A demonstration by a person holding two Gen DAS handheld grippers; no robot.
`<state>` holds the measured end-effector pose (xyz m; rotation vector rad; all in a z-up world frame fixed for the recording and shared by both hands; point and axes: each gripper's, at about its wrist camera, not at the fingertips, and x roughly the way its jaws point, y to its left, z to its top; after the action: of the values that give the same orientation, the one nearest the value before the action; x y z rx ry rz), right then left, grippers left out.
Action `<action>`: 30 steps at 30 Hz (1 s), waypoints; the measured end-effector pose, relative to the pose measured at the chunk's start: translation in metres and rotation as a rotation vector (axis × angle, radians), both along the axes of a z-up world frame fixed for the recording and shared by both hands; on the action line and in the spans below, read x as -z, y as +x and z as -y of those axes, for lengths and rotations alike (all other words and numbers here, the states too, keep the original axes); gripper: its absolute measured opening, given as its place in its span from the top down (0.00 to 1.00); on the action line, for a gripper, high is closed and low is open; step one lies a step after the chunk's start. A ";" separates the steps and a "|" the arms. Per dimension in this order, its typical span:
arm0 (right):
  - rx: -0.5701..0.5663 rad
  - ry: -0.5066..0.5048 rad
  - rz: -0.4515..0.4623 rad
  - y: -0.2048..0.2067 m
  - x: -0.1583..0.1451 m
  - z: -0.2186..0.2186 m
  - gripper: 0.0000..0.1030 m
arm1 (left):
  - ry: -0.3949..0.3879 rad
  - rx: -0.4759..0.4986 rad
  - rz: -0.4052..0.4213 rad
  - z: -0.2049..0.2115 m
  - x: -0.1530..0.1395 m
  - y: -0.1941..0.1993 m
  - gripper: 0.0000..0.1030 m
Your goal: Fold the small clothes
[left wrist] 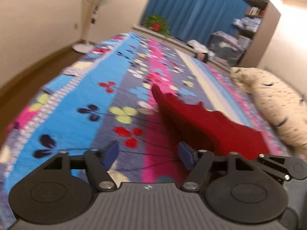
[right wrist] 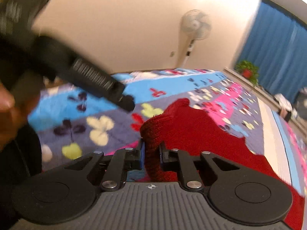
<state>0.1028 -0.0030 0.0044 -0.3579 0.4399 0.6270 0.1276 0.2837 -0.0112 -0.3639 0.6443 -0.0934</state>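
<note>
A dark red knitted garment (left wrist: 207, 122) lies on the flowered bedspread (left wrist: 107, 99), stretching from the middle toward the right. My left gripper (left wrist: 147, 155) is open and empty, its blue pads wide apart, just left of the garment's near edge. In the right wrist view my right gripper (right wrist: 151, 153) is shut on a bunched fold of the red garment (right wrist: 191, 132) and holds it lifted off the bedspread (right wrist: 99, 128). The left gripper's black body (right wrist: 92, 76) shows blurred at the upper left of that view.
A cream patterned pillow (left wrist: 274, 103) lies at the bed's right side. A standing fan (left wrist: 96, 5) stands by the wall beyond the bed. A blue curtain (left wrist: 195, 7), a potted plant (left wrist: 157, 24) and cluttered shelves (left wrist: 239, 34) are at the far end.
</note>
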 end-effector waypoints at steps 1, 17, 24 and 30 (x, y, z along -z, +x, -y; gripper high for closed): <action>0.009 0.019 0.002 -0.003 -0.004 0.007 0.87 | -0.036 0.014 -0.001 -0.002 0.002 0.001 0.23; -0.035 0.099 0.028 -0.049 -0.007 0.044 0.87 | -0.506 0.200 -0.290 0.014 0.031 0.104 0.00; -0.079 0.067 0.028 -0.054 -0.004 0.042 0.87 | -0.548 0.220 -0.389 0.032 0.073 0.158 0.09; -0.126 0.081 0.043 -0.063 -0.014 0.034 0.88 | -0.473 0.247 -0.353 0.027 0.066 0.168 0.69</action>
<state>0.0403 -0.0367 0.0186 -0.3232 0.3512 0.7561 0.2959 0.2571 -0.0771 -0.7662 1.0179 -0.4286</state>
